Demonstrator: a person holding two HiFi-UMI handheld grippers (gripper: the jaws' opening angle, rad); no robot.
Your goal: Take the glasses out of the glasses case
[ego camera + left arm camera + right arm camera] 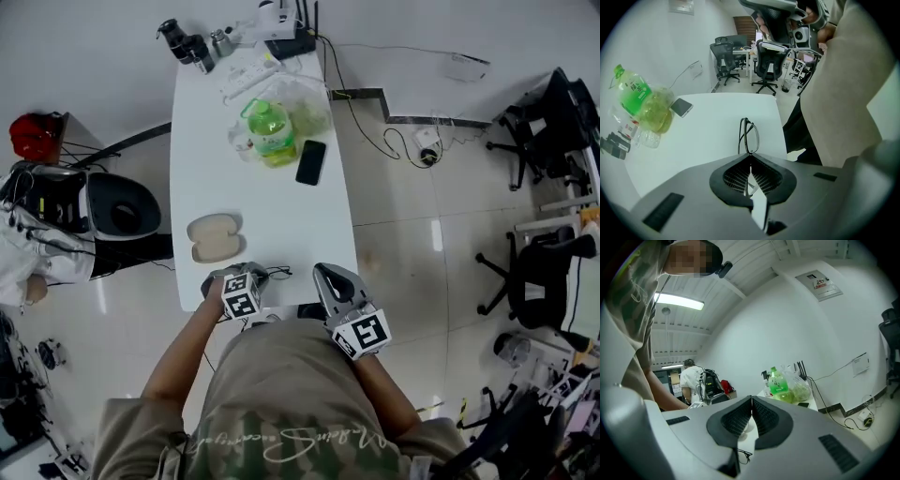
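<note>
By the near edge of the table (202,159), left tongs (750,155) pinch the glasses (750,136); right tongs (751,399) closed, empty.

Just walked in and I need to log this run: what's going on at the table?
A person holds a gripper in each hand at the near edge of the white table. The left gripper is shut on the glasses and holds them over the tabletop, out of the glasses case, which lies open and looks empty a little farther up the table. The right gripper is shut with nothing in it, beside the left one.
</note>
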